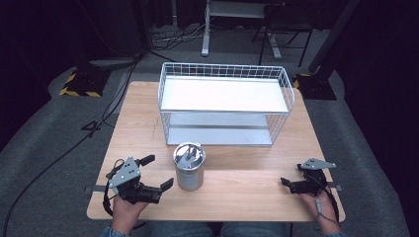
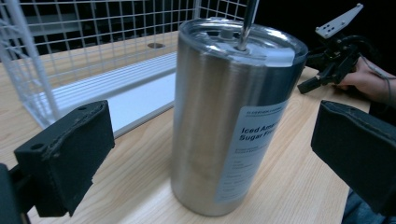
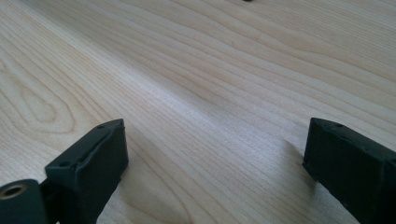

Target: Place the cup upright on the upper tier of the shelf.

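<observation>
One steel tumbler [image 1: 189, 167] stands upright on the wooden worktop [image 1: 247, 185], its long axis vertical and its clear lid facing up. A metal straw [image 2: 246, 23] rises through the lid. From the high view the tumbler sits near the front middle of the worktop, just in front of the white wire basket [image 1: 225, 104] and apart from it. The left gripper view shows a printed label [image 2: 254, 149] on the tumbler's side, turned toward that camera and a little to its right.

There is one basket, with two flat white shelves inside it, an upper one and a lower one. Its long side runs across the worktop.

Two sets of tongs are in play. The left tongs [image 1: 157, 172] lie just beside the tumbler on its left; their jaws stand wide apart, one on either side of the tumbler in the left gripper view, and neither touches it. The right tongs [image 1: 292, 177] rest at the front right of the worktop, well apart from the tumbler, jaws also spread wide with bare wood between them in the right gripper view. A hand [image 1: 127, 210] holds the left tongs from the near edge, and another hand [image 1: 321, 207] holds the right.
</observation>
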A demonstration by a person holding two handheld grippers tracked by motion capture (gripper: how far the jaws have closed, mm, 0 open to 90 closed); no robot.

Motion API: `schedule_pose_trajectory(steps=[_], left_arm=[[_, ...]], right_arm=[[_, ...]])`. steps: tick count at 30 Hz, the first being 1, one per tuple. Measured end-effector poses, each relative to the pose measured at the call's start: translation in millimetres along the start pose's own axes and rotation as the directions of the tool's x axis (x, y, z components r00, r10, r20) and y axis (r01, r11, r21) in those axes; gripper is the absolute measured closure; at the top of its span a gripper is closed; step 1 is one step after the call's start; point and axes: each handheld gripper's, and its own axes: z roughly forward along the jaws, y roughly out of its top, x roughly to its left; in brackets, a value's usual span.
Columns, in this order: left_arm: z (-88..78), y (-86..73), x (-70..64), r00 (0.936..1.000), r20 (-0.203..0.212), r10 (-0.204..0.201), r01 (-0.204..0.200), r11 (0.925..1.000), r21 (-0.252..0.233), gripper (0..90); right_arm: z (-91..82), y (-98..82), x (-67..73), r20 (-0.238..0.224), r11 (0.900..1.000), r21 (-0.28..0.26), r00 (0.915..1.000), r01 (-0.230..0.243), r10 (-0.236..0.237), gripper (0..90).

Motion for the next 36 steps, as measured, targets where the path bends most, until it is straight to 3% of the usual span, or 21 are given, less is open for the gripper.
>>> schedule_pose_trajectory(steps=[25,36], left_arm=[[49.1,11.9,-8.8,0.9958,0.091,0.012,-0.014,0.9995,0.028,0.0],[65.0,13.3,-9.7,0.9975,0.071,0.007,-0.009,0.9996,0.025,0.0]], right_arm=[[-0.2,-0.1,-0.2,0.003,1.000,-0.003,1.0000,-0.003,0.003,7.5],[-0.2,-0.1,-0.2,0.003,1.000,-0.003,1.0000,-0.003,0.003,7.5]])
